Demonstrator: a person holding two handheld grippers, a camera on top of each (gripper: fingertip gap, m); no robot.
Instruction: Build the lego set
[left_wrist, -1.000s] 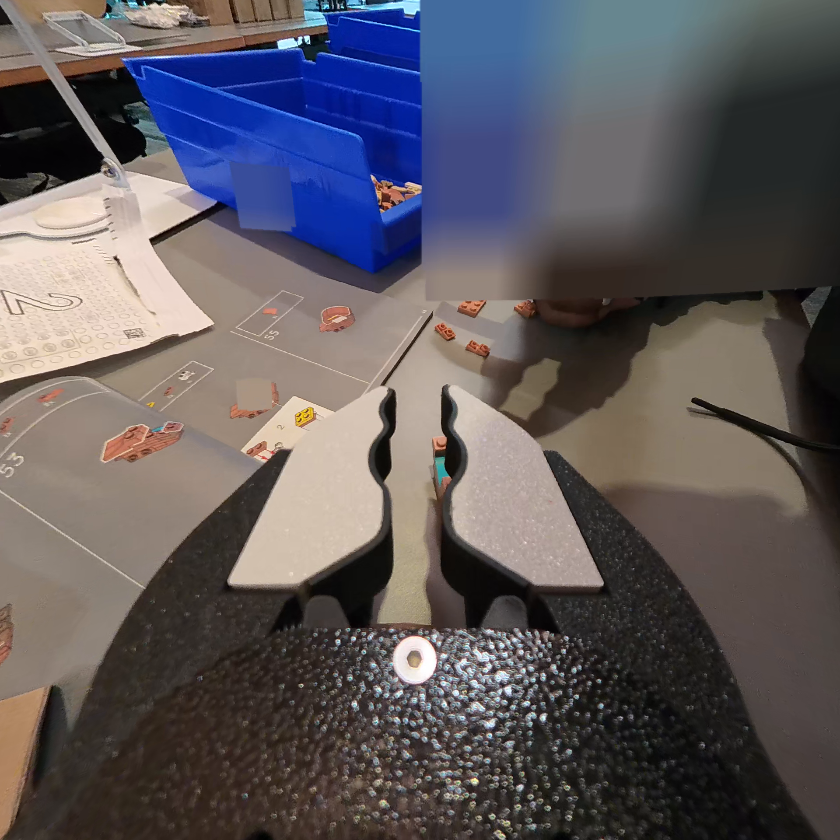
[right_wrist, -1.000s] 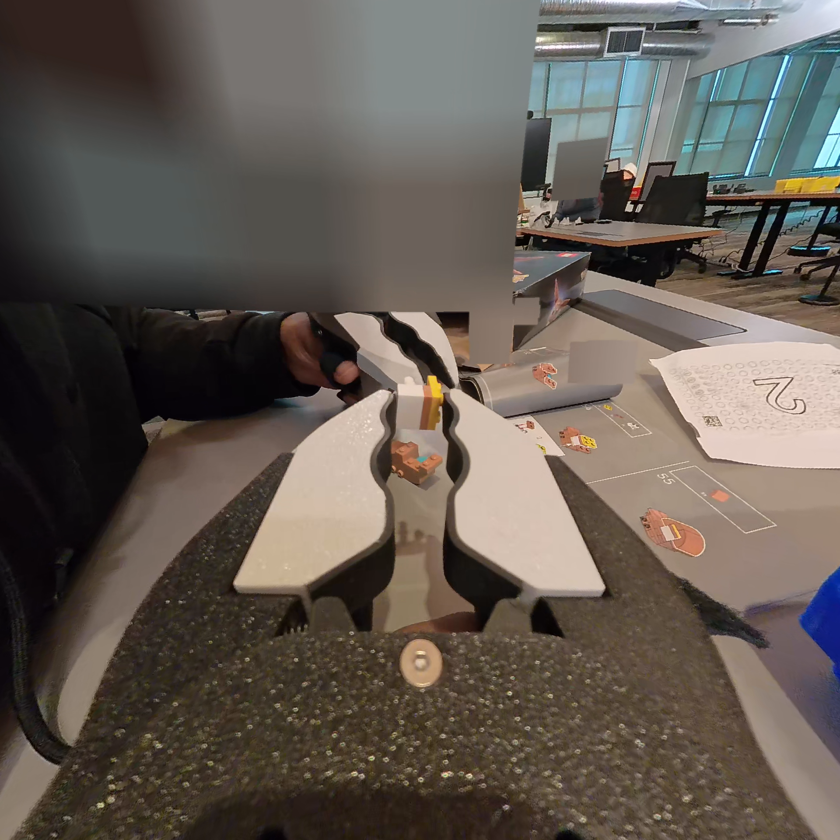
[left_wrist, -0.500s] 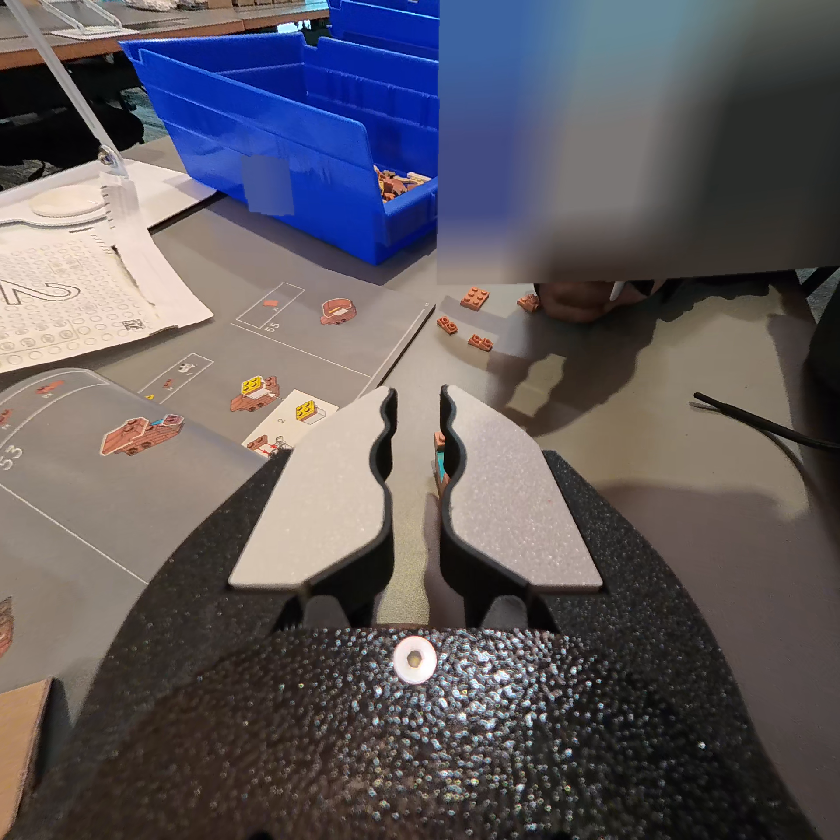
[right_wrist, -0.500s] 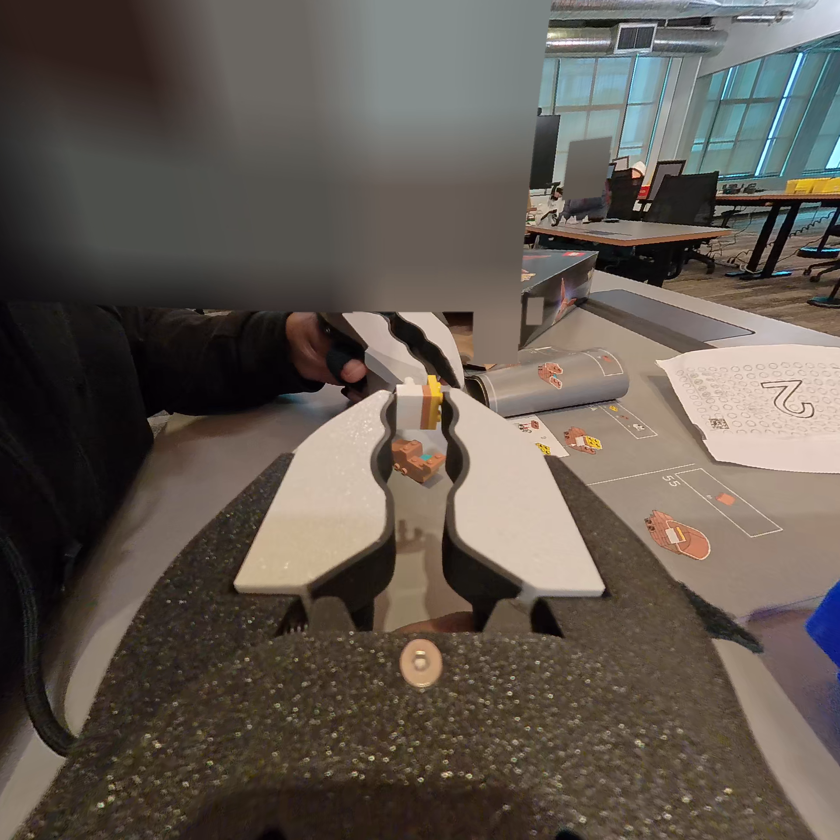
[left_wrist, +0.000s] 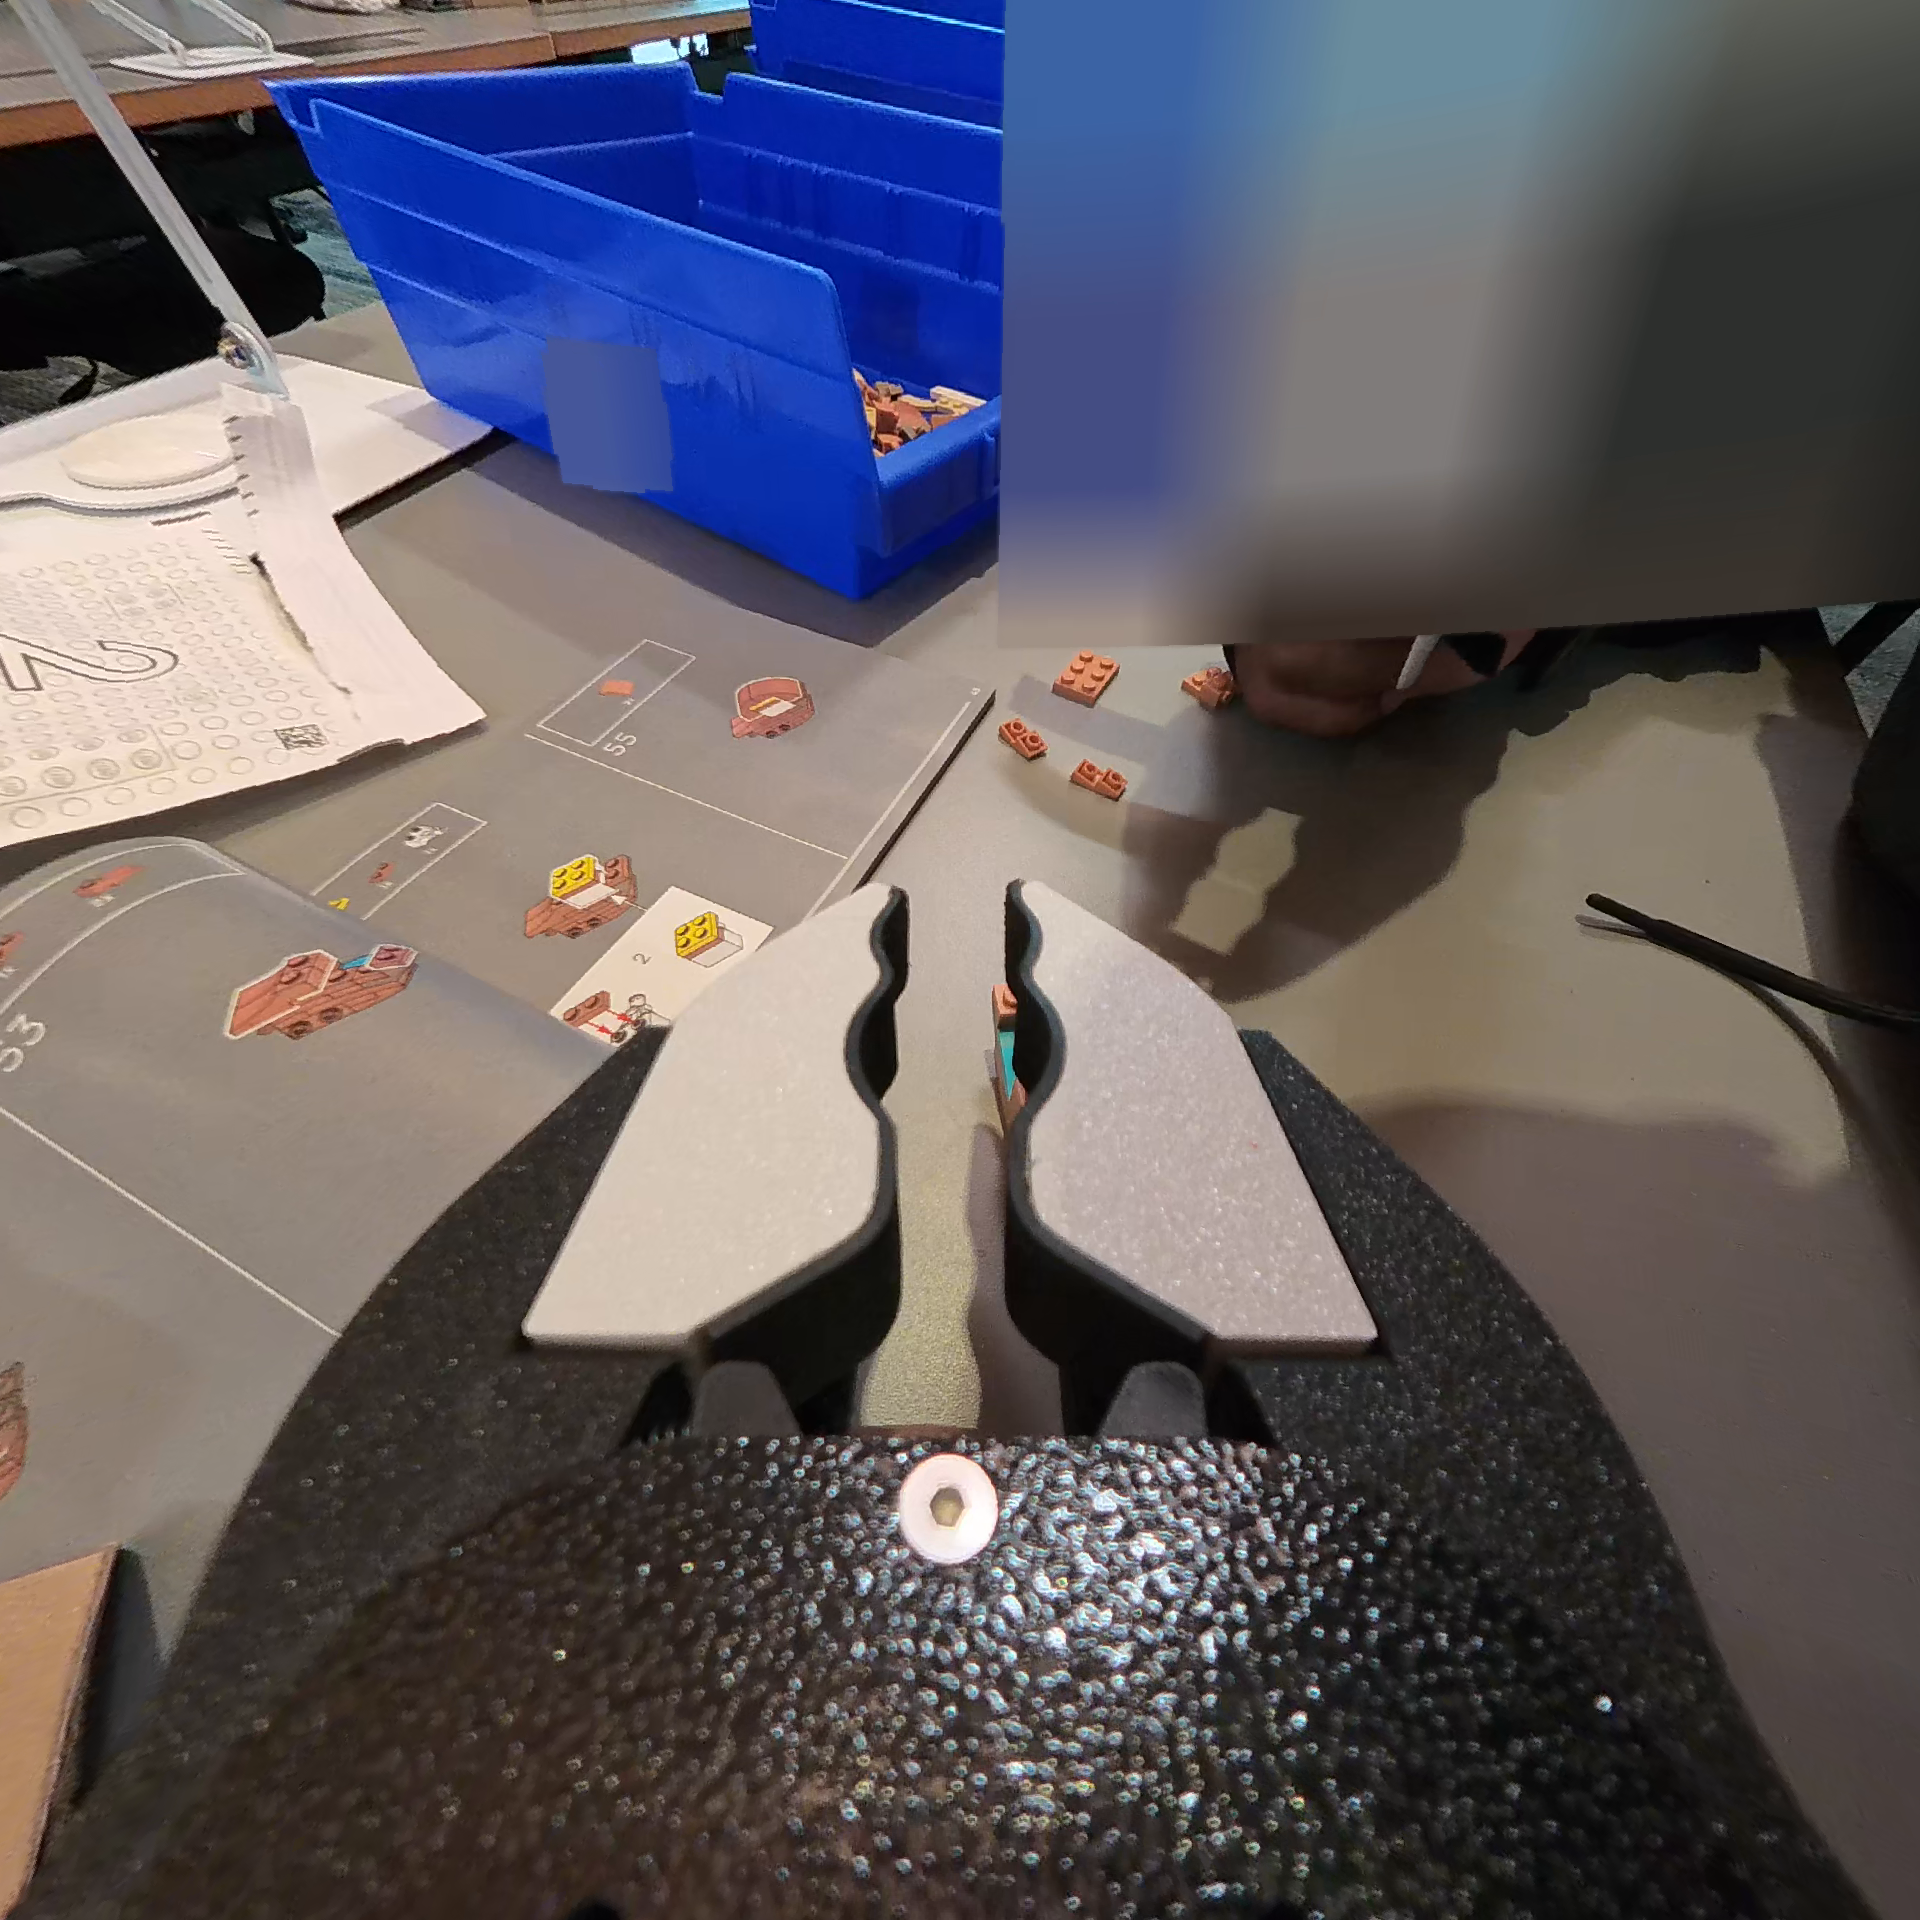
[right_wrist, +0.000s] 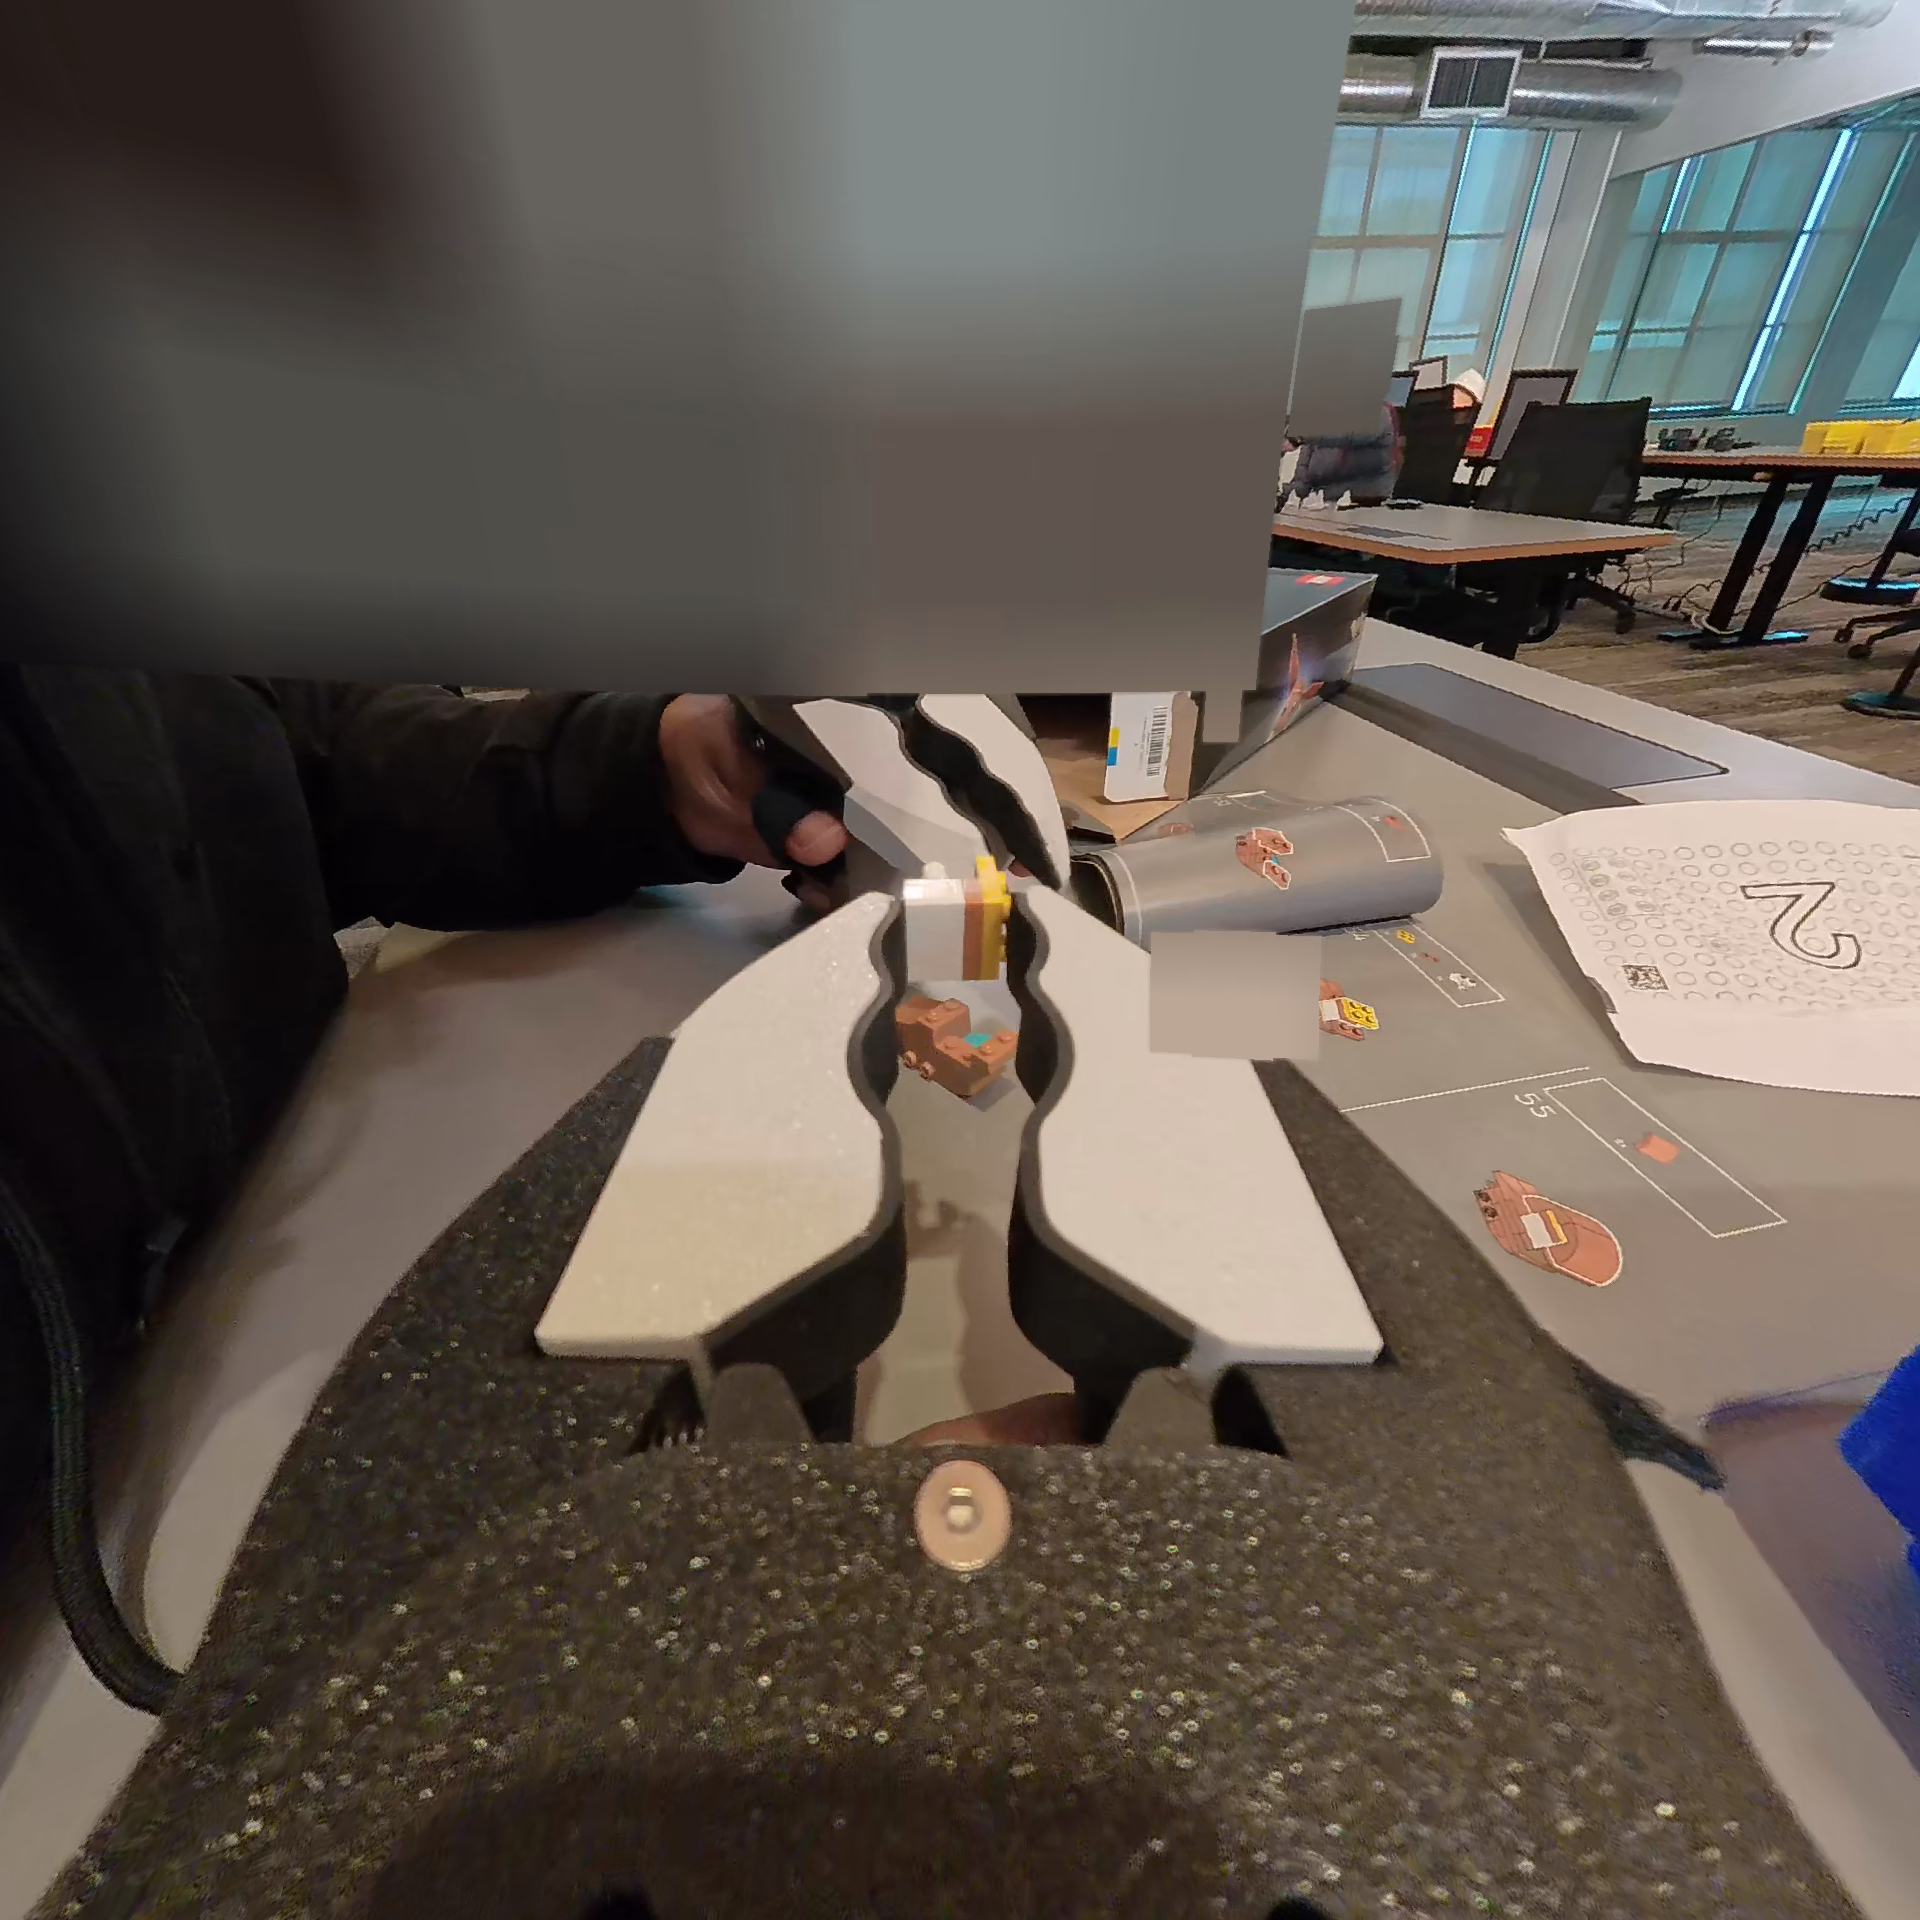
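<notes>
My right gripper (right_wrist: 954, 906) is shut on a small stack of white, brown and yellow bricks (right_wrist: 940, 930) and holds it above the grey table (right_wrist: 499, 1039). A brown brick assembly with a teal piece (right_wrist: 951, 1044) lies on the table just below the stack. My left gripper (left_wrist: 954, 904) is open, with bare table showing between its pads. The same assembly peeks out at the inner edge of its right finger (left_wrist: 1004, 1049). In the right wrist view a hand holds the left gripper, whose fingers (right_wrist: 1003, 774) point down just behind the stack.
A blue bin (left_wrist: 623, 312) with brown bricks stands at the back. Loose orange-brown bricks (left_wrist: 1086, 675) lie ahead. An open instruction booklet (left_wrist: 665, 790), a white printed sheet (left_wrist: 156, 675), a black cable (left_wrist: 1745, 966) and a cardboard box (right_wrist: 1309, 665) lie around. The left gripper's tips are roughly 9 cm from the right gripper's.
Both grippers have barely shifted. The right gripper keeps its hold on the brick stack, and the left fingers stay the same distance apart.
</notes>
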